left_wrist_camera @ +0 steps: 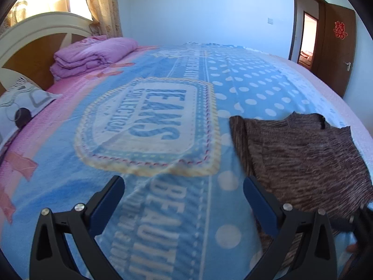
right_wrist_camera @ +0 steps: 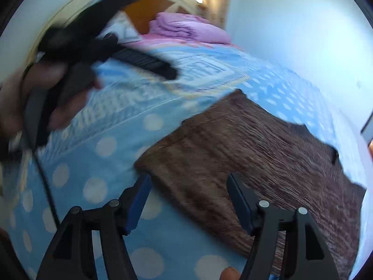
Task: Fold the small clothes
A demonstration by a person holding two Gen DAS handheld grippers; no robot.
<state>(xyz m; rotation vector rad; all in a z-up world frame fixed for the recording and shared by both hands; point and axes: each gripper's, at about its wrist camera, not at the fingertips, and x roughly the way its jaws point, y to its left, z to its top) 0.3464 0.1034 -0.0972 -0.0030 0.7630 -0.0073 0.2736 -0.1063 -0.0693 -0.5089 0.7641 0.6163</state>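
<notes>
On the bed [left_wrist_camera: 177,121], brown knit garment [right_wrist_camera: 256,154] is lying flat. Both tongs, left tongs [left_wrist_camera: 184,193] and right tongs [right_wrist_camera: 188,198], are hanging open, empty. Risk: grabbing blanket [right_wrist_camera: 98,163] along with the hem.

A small brown knit garment [left_wrist_camera: 303,154] with a mottled, streaky dark-and-light weave lies flat on the blue polka-dot blanket [left_wrist_camera: 244,86], toward the bed's right side. It looks partly folded into a rough rectangle, one long edge straight. A notched neckline shows at its far edge, a pointed corner sticking out beside it.
</notes>
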